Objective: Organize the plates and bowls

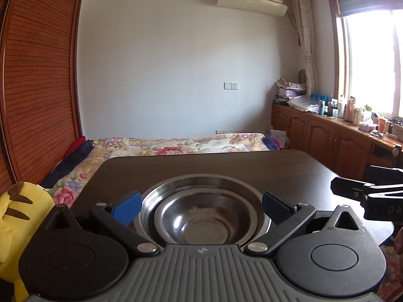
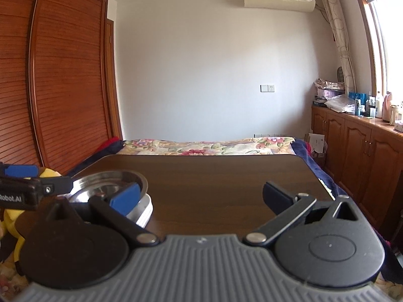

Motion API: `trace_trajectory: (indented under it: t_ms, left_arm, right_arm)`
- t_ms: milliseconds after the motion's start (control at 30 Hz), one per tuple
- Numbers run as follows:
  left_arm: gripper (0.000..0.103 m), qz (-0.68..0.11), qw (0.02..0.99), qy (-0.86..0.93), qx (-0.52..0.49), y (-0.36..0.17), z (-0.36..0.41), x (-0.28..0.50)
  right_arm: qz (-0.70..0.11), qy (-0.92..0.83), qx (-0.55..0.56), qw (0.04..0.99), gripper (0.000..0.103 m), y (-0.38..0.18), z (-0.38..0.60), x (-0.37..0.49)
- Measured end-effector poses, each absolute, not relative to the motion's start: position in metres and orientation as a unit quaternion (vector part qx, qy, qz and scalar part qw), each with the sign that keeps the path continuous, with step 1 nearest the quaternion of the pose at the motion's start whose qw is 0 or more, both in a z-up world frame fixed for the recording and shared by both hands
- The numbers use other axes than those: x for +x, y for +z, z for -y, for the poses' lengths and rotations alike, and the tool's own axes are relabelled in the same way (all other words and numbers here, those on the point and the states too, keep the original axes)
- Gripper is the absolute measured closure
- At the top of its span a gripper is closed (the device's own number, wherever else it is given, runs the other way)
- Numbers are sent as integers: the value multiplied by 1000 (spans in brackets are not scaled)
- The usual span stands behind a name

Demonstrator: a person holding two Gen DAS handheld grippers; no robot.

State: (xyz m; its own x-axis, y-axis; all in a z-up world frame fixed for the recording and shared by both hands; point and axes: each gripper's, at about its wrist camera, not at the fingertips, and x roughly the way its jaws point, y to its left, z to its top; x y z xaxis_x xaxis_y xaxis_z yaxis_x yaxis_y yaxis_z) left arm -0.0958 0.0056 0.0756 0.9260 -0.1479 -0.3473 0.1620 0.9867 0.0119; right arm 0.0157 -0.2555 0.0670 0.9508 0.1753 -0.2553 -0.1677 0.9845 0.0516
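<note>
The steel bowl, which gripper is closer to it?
Left. The left gripper hovers open over the bowl; the right gripper is open beside it, over bare table.

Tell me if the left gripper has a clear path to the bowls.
Probably yes. The left gripper is open with the stacked bowls right between its fingers, and nothing on the table blocks them.

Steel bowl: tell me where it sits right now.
The steel bowl sits nested in a larger steel dish on the dark table, between the open left gripper's blue fingers; the right wrist view shows it at the table's left.
</note>
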Motion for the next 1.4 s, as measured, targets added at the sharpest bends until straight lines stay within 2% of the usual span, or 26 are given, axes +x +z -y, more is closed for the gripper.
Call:
trace_trajectory:
  t_ms: [600,1400]
  left_arm:
    - [0,-195,978,-68,19,52,-4,-91]
    - [0,-196,978,-66,17,52,-8,-90]
  right_arm:
    - [-139,63,1,988,0,54,254,18]
    - [-143,63,7,988,0,55,260,20]
